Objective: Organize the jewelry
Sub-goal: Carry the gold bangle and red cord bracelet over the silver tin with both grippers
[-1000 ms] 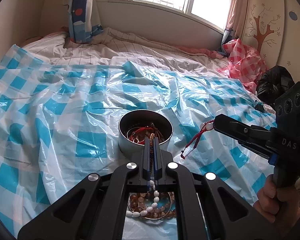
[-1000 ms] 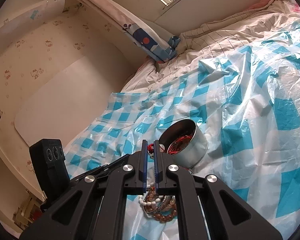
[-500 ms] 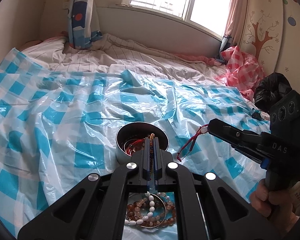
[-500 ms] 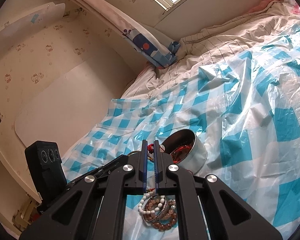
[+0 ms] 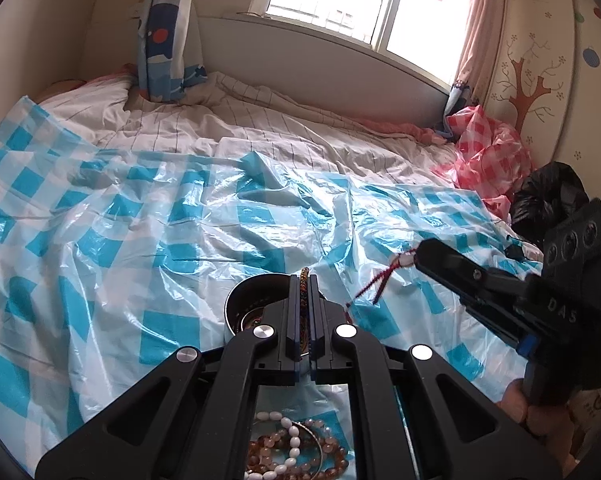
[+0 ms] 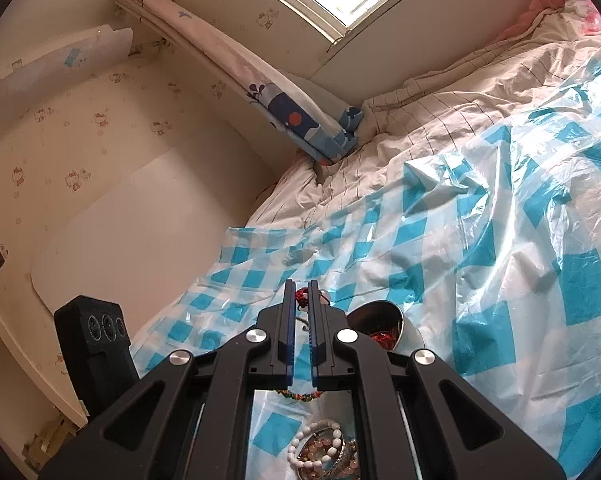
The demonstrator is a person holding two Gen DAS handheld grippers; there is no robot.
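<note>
The metal bowl (image 5: 256,304) sits on the blue checked plastic sheet (image 5: 112,248) that covers the bed (image 5: 260,120). Some red jewelry already lies inside the bowl, so part of the job looks done.

Just above the bowl, the left gripper (image 5: 305,280) is closed tight on a thin braided bracelet (image 5: 303,276) with many colors. The bracelet sticks up between the two fingers.

To the right of the bowl, the right gripper (image 5: 416,258) is also closed. It pinches a red cord bracelet (image 5: 380,280), and the loose ends of the cord hang down over the sheet, beside the bowl and not in it.

On the near side of the bowl, under the grippers, a little pile of bead bracelets (image 5: 296,452) waits on the sheet. Some beads are white and some are pinkish brown.

So I think the task is somewhere in the middle. The two held bracelets are not in the bowl yet, and the bead pile is left to sort.
</note>
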